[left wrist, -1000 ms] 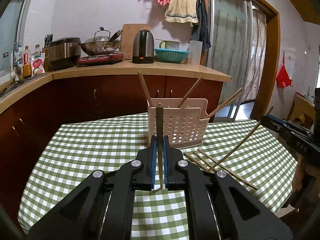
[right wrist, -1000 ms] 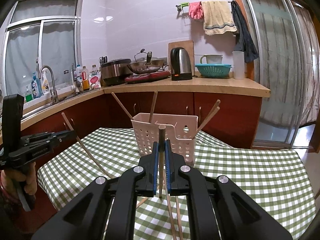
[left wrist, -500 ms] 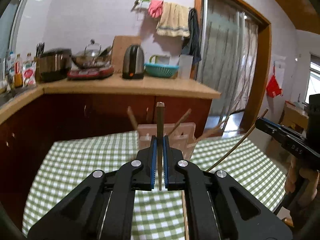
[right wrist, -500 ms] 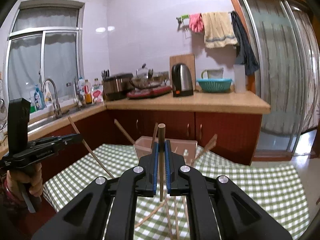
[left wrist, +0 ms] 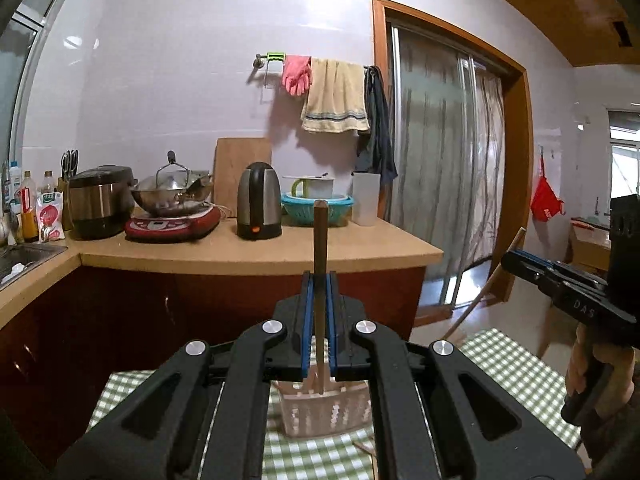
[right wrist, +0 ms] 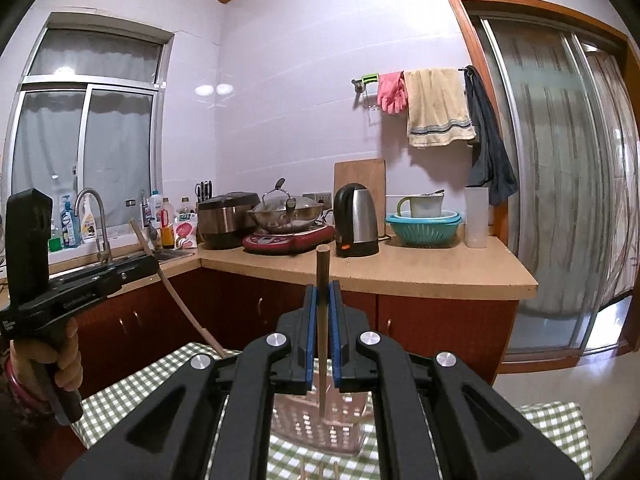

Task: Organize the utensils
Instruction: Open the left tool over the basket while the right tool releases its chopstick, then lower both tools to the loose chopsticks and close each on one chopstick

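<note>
The left gripper (left wrist: 319, 300) is closed on a thin brown wooden chopstick (left wrist: 320, 248), which stands upright between its blue pads (left wrist: 306, 320). The lower tip of this chopstick hangs just above a pale pink perforated plastic utensil basket (left wrist: 320, 416). The basket stands on a table with a green-and-white checked cloth (left wrist: 512, 372), and the black body of the gripper hides most of it. One loose chopstick (left wrist: 366, 448) lies on the cloth just in front of the basket.

The right gripper (right wrist: 322, 308) is closed on a second wooden chopstick (right wrist: 322, 276), also upright, and its lower tip is over the same basket (right wrist: 320, 424) in the right wrist view. In the left wrist view the right gripper (left wrist: 520, 262) appears near the right edge of the table, with its chopstick (left wrist: 484, 292) slanted down toward the cloth. In the right wrist view the left gripper (right wrist: 132, 270) is near the left edge of the table, and its chopstick (right wrist: 176, 292) also slants down.

Behind the table is a beige kitchen counter (left wrist: 248, 250) on dark red cabinets. On it stand a steel electric kettle (left wrist: 258, 200), a steel wok with a lid (left wrist: 172, 194), a dark rice cooker (left wrist: 100, 202) and a teal colander bowl (left wrist: 318, 206). A pink rubber glove (left wrist: 297, 76) and a beige towel (left wrist: 334, 102) hang on the wall rail.
</note>
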